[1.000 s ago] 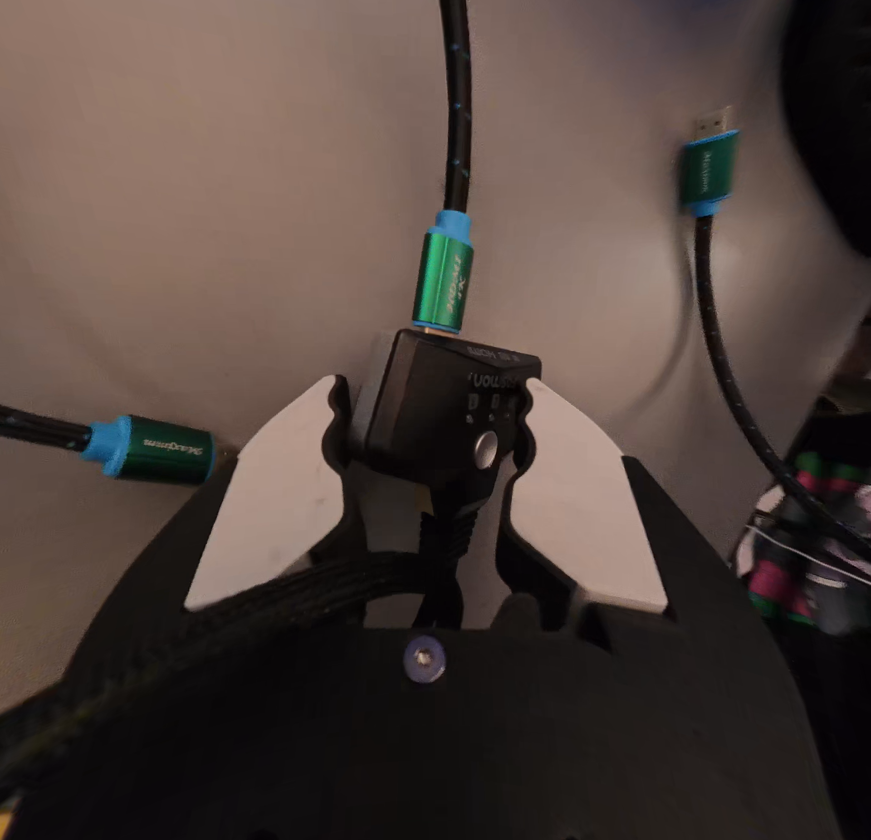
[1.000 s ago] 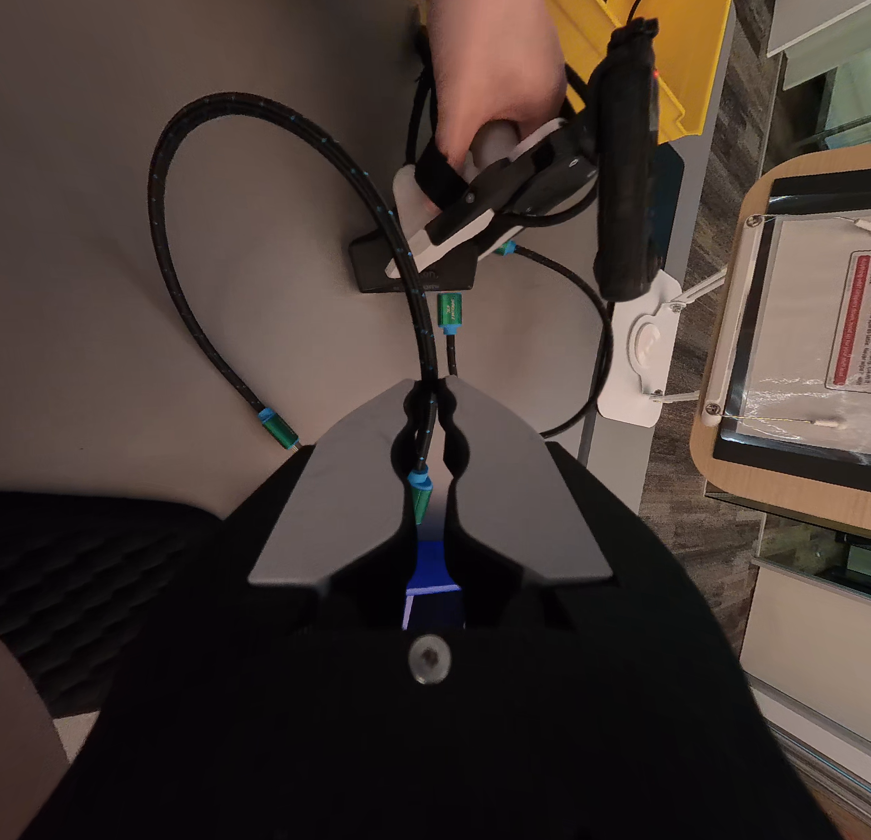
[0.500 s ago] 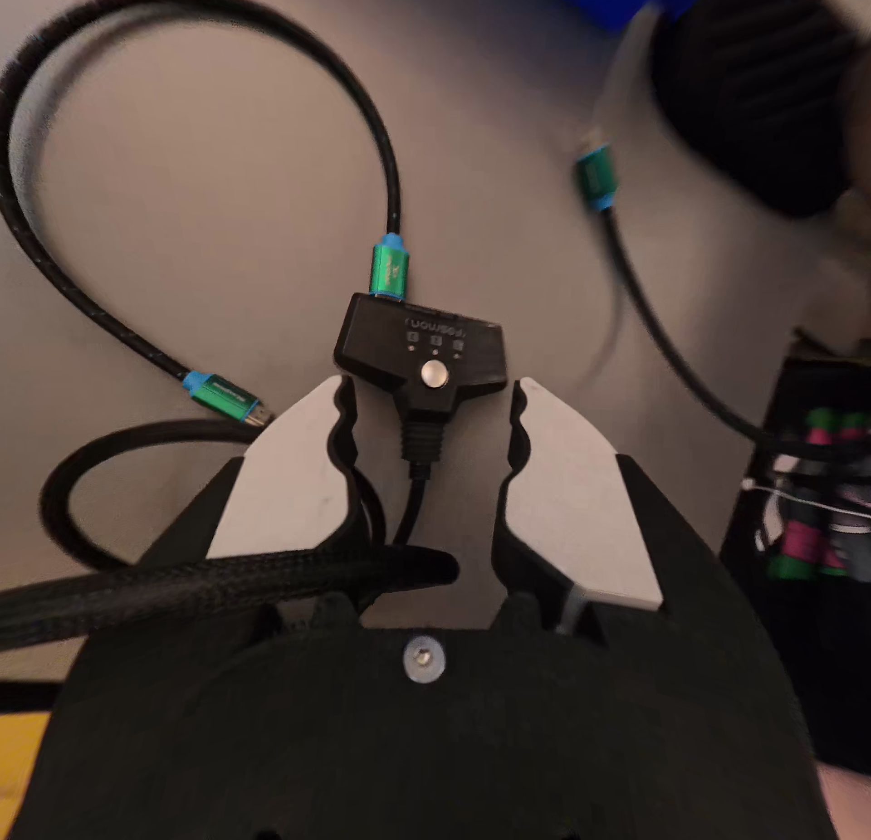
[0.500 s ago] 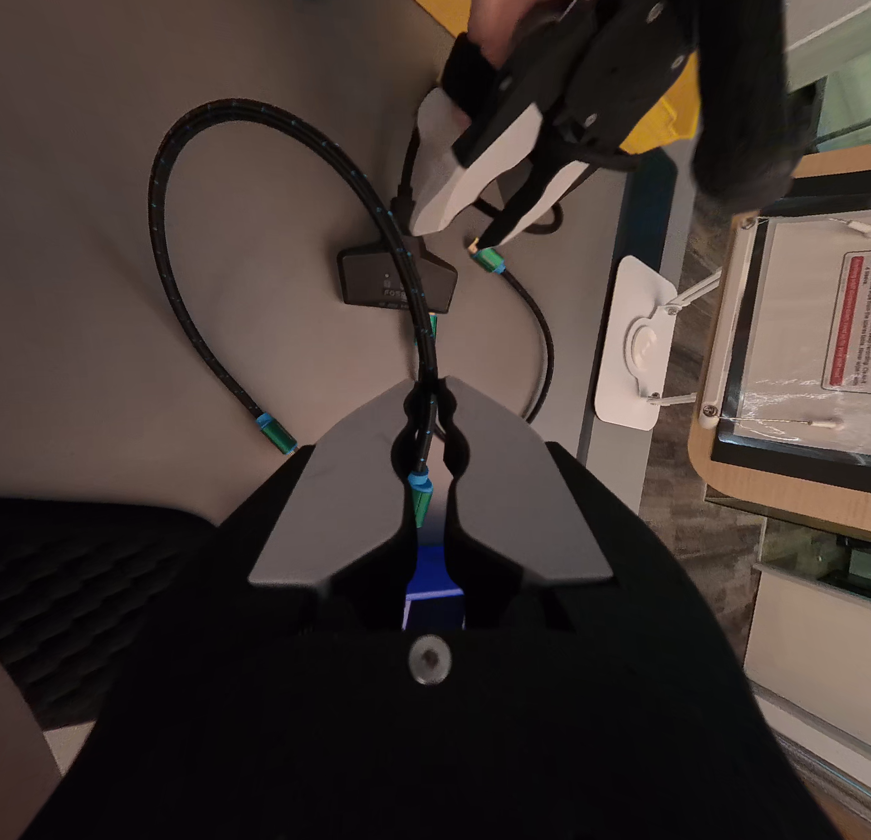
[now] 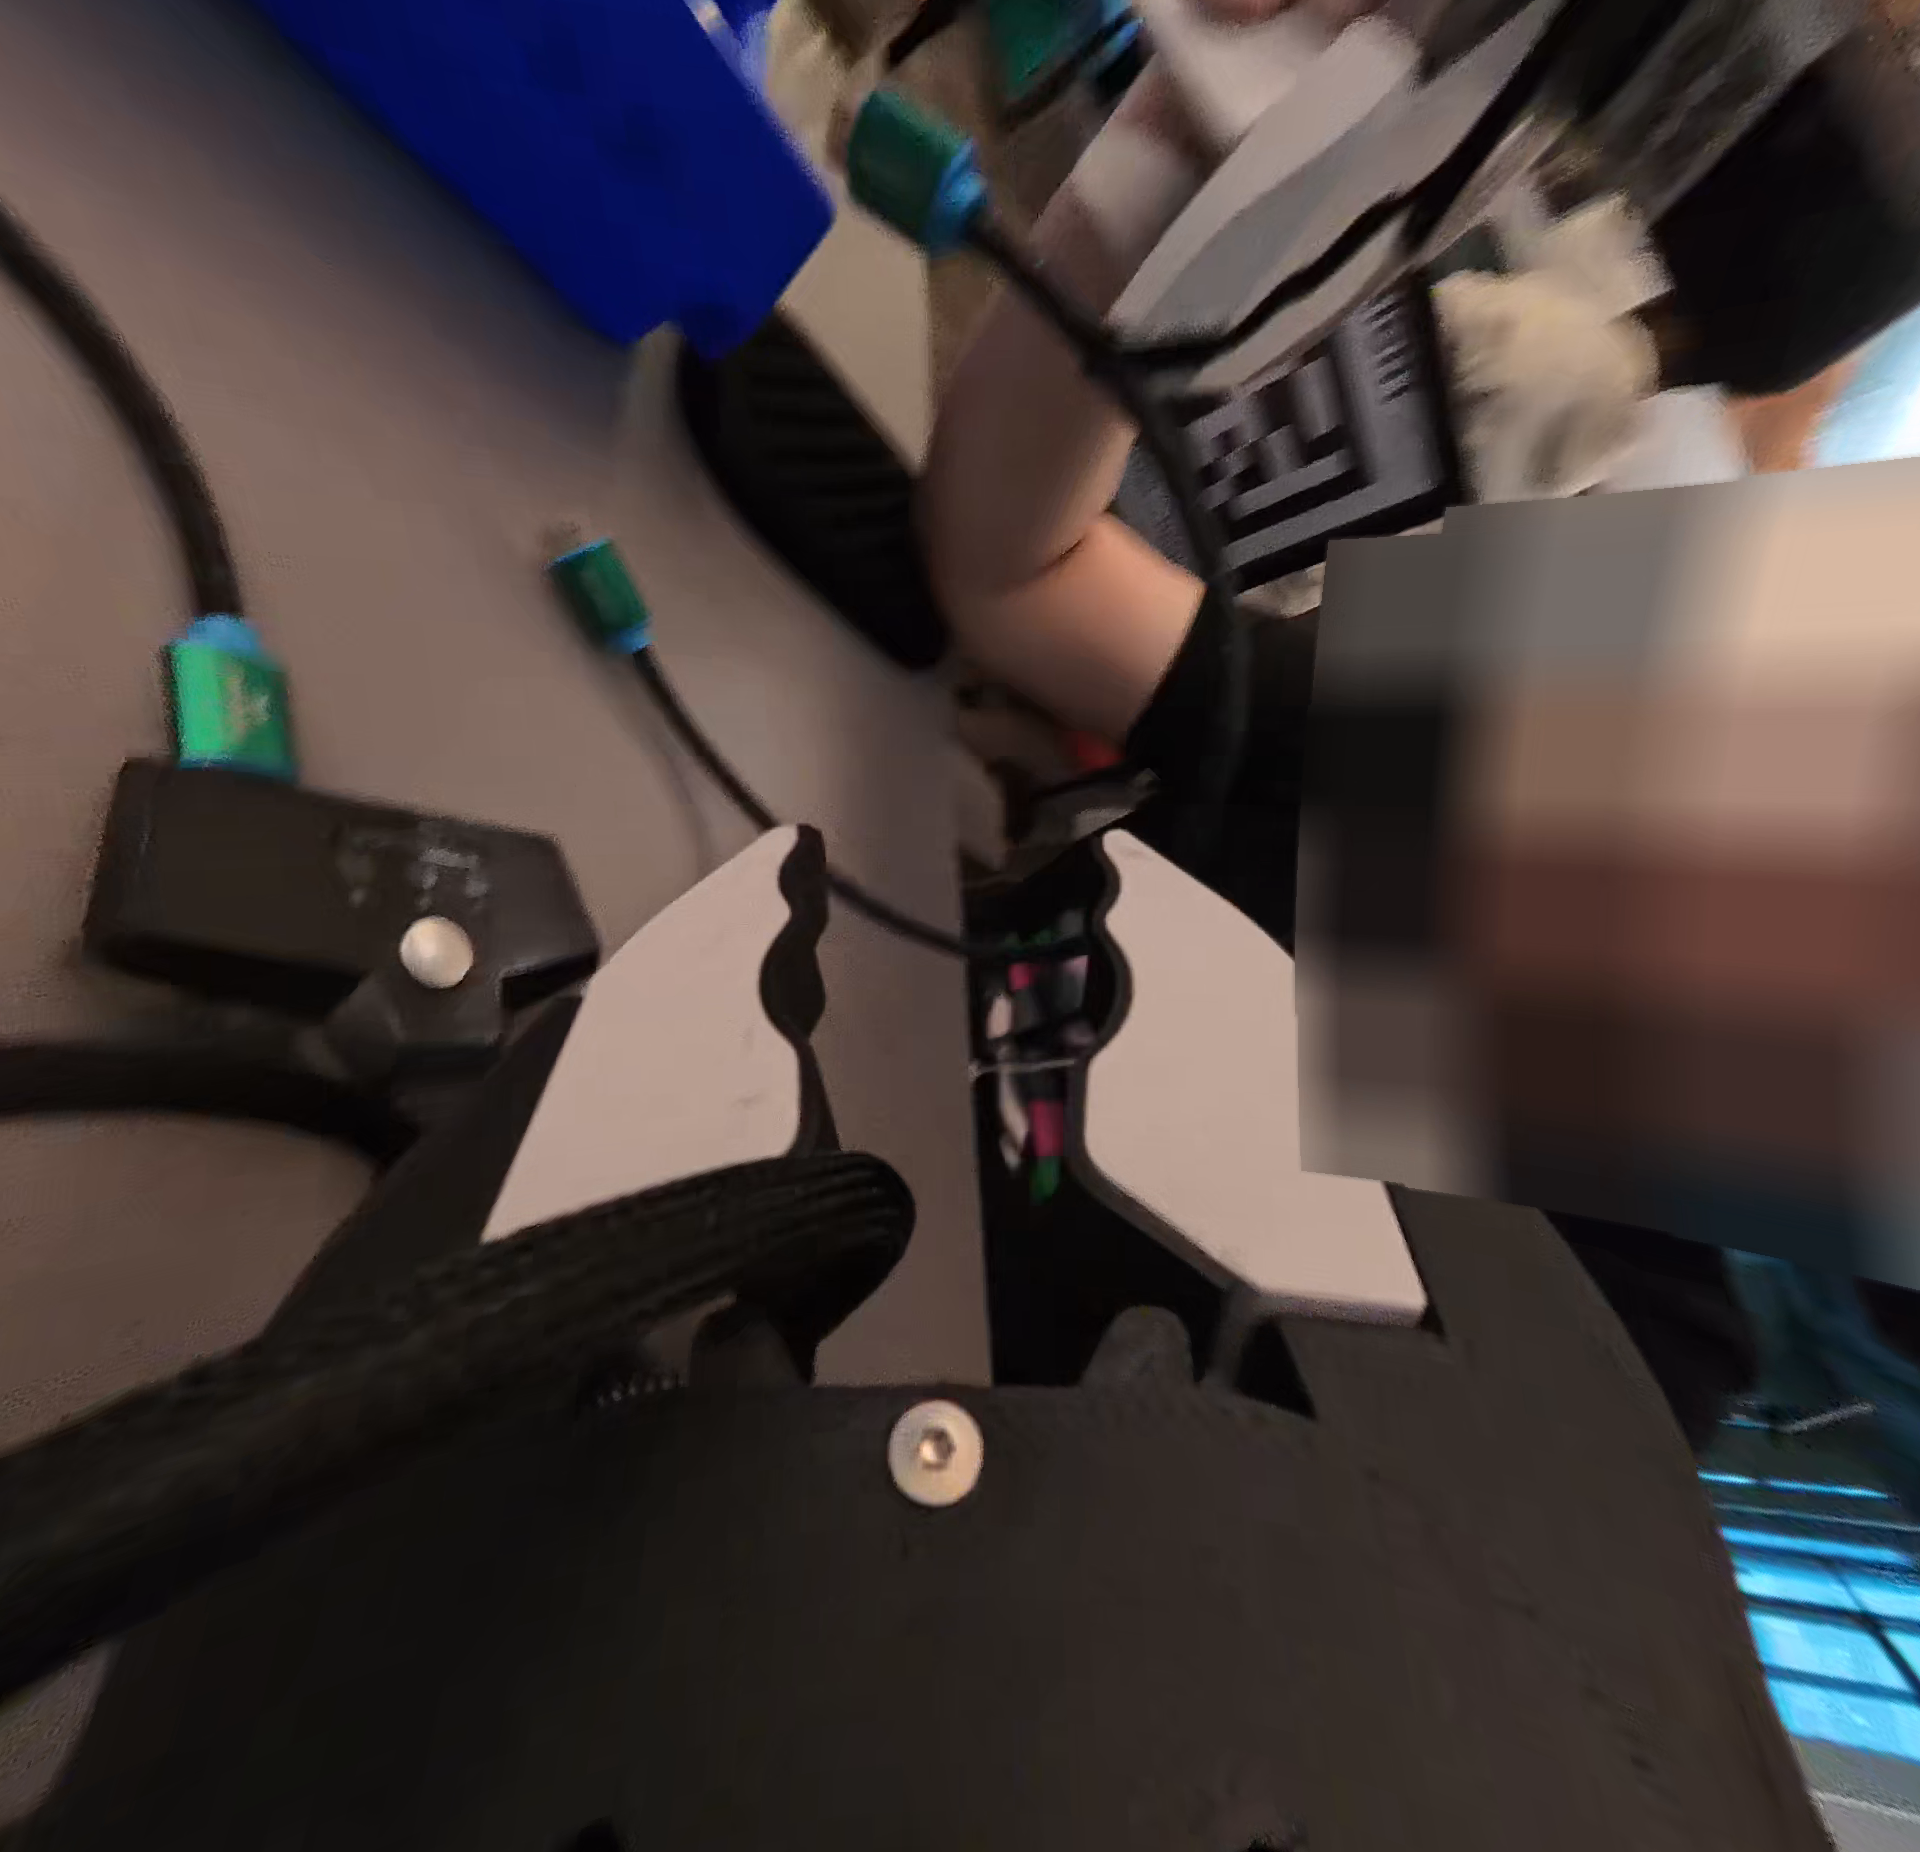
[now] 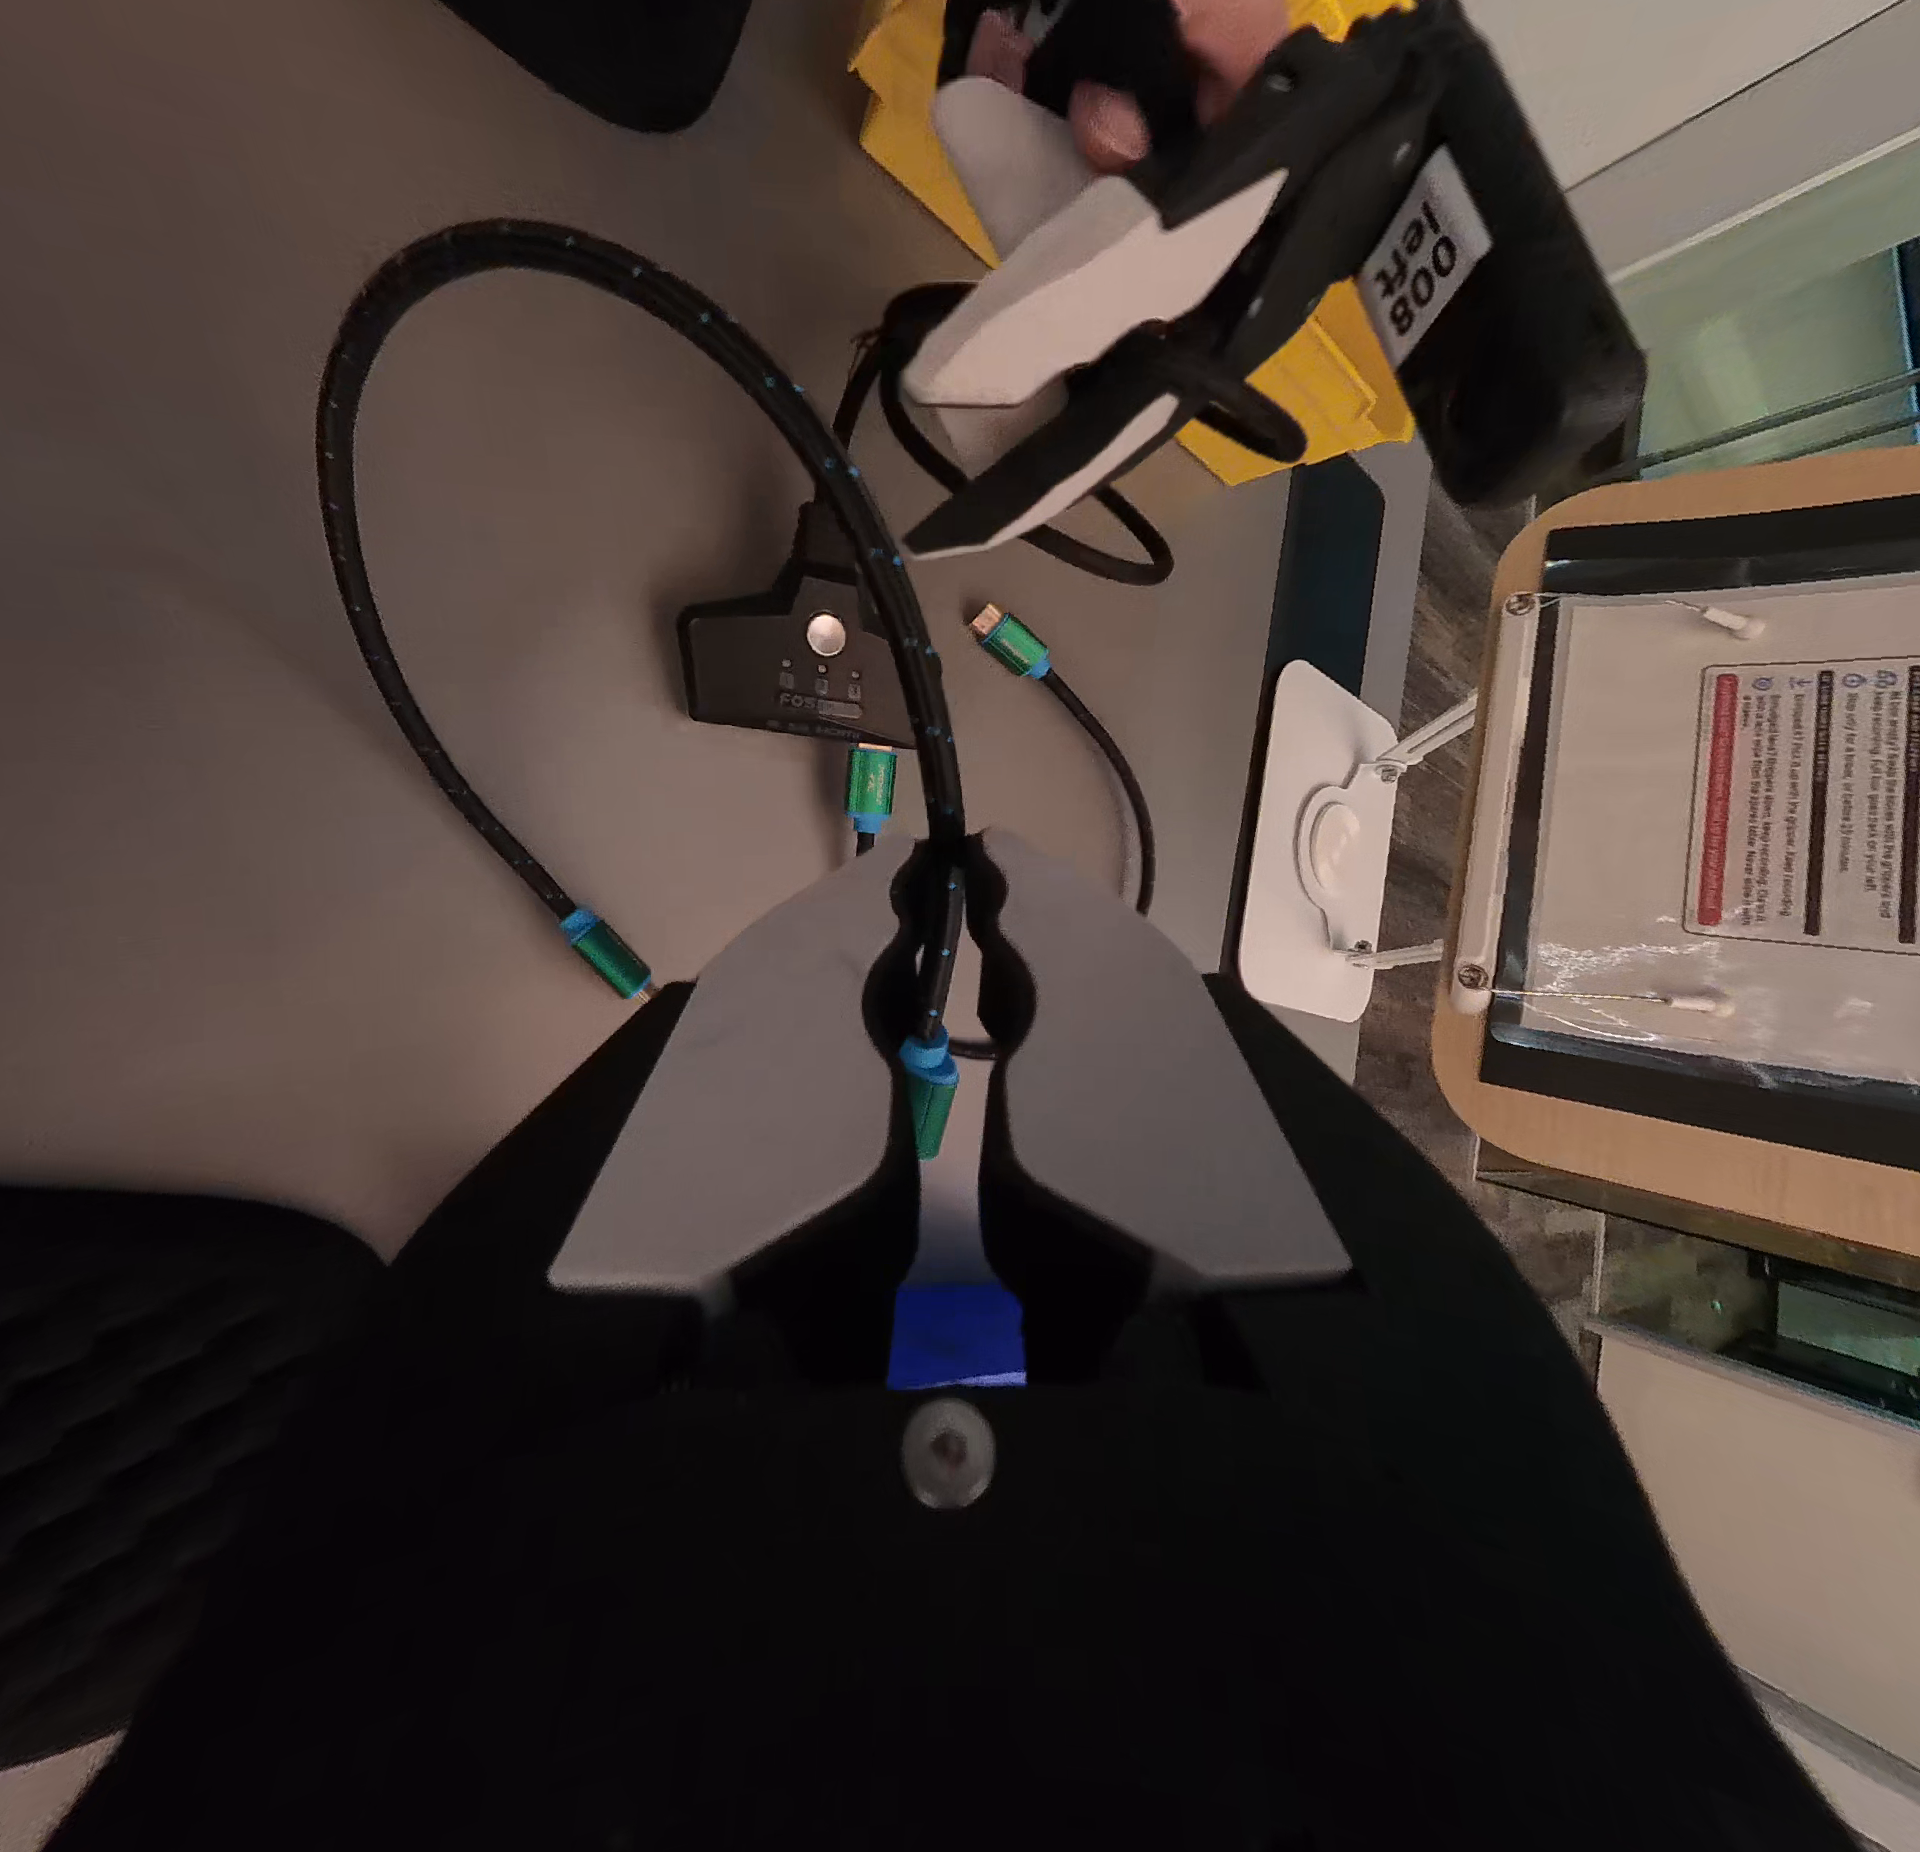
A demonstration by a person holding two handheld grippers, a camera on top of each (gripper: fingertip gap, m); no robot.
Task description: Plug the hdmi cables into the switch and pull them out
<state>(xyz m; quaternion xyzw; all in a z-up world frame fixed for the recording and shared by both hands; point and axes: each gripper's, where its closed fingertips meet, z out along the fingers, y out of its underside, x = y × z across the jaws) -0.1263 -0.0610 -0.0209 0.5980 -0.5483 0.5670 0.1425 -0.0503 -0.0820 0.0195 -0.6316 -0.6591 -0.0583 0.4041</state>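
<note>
The black HDMI switch [image 6: 800, 670] lies flat on the grey table, and also shows in the left wrist view [image 5: 332, 898]. One green plug [image 6: 871, 784] sits in its port [image 5: 223, 701]. A loose green plug [image 6: 1008, 639] lies just right of the switch [image 5: 603, 597]. My right gripper [image 6: 940, 862] is shut on a black braided cable [image 6: 520, 254] close to its plug [image 6: 930, 1096]. That cable arcs over the switch to a free plug [image 6: 603, 955]. My left gripper [image 5: 956, 846] is open and empty, raised above and to the right of the switch [image 6: 920, 462].
A yellow bin [image 6: 1340, 368] stands behind the left gripper, a blue bin [image 5: 520, 88] at the far side. A white stand [image 6: 1320, 836] and a wooden board with a sheet [image 6: 1714, 815] lie past the table's right edge. A black object [image 6: 623, 15] sits at the top left. Tip to tip, the grippers are about 10 cm apart. From my left tips it is roughly 10 cm to the black HDMI switch [image 6: 800, 670]; from my right, 20 cm.
My left gripper has opened, let go of the switch, lifted and swung right. The switch now lies on the table. My right gripper still grips the cable and has hardly moved.
</note>
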